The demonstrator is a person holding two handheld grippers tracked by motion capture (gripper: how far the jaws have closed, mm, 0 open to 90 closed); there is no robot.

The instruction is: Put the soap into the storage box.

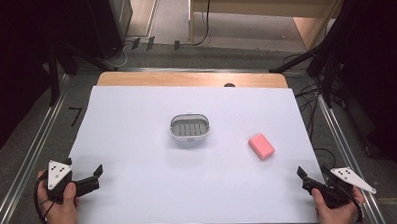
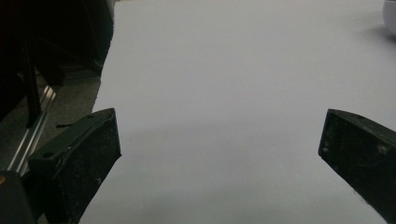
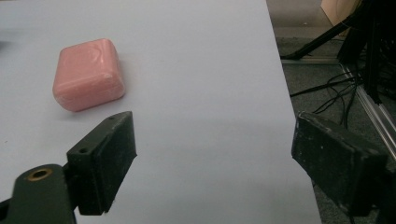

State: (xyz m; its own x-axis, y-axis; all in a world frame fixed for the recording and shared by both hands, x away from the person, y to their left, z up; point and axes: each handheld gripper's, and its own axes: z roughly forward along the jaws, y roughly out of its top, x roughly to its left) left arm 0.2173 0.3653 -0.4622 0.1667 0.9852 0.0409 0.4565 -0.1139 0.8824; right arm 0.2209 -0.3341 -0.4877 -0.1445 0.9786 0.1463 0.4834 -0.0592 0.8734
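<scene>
A pink bar of soap (image 1: 261, 146) lies on the white sheet, right of centre. A grey soap dish (image 1: 189, 128) with a slotted bottom stands in the middle, and nothing is in it. My left gripper (image 1: 84, 166) rests at the near left corner of the sheet, open, its jaws wide apart over bare sheet (image 2: 219, 126). At the near right edge my right gripper (image 1: 316, 174) is open too, with nothing between its jaws (image 3: 215, 128). The soap (image 3: 88, 74) lies ahead of it and to the left, apart from the jaws.
The white sheet (image 1: 137, 144) covers a wooden table whose far edge (image 1: 190, 80) shows. Metal rails (image 1: 33, 153) run along both sides, and cables (image 1: 311, 95) lie on the floor at the right. A sliver of the dish (image 2: 391, 14) shows at the far right.
</scene>
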